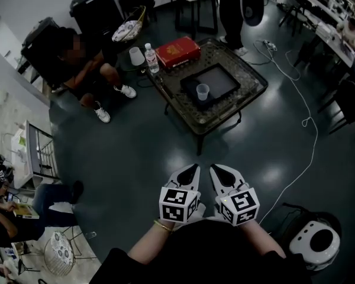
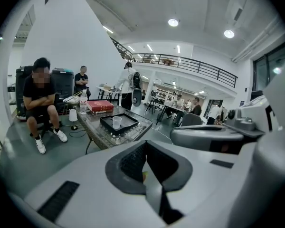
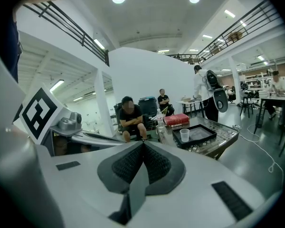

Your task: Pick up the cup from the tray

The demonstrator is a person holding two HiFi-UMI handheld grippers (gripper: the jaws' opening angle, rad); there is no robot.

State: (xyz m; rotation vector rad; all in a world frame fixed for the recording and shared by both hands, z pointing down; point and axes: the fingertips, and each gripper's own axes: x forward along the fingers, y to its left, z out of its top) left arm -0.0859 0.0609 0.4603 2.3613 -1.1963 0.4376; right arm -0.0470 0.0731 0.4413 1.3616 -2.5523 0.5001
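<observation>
Hovering at start with left gripper (image 1: 190,171) and right gripper (image 1: 219,173), both pressed together, empty, well apart from cup (image 1: 203,92) upright in tray (image 1: 222,77). Not started; to do: approach, grasp, lift.

Dark glossy floor (image 1: 136,158), white walls (image 2: 71,42), railed mezzanine (image 2: 194,66), round ceiling lights (image 2: 173,22)

Bare tray (image 1: 222,77) all around cup (image 1: 202,92)

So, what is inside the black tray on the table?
Only a clear cup stands upright in the tray, near one edge. Whether it holds anything cannot be seen.
</observation>
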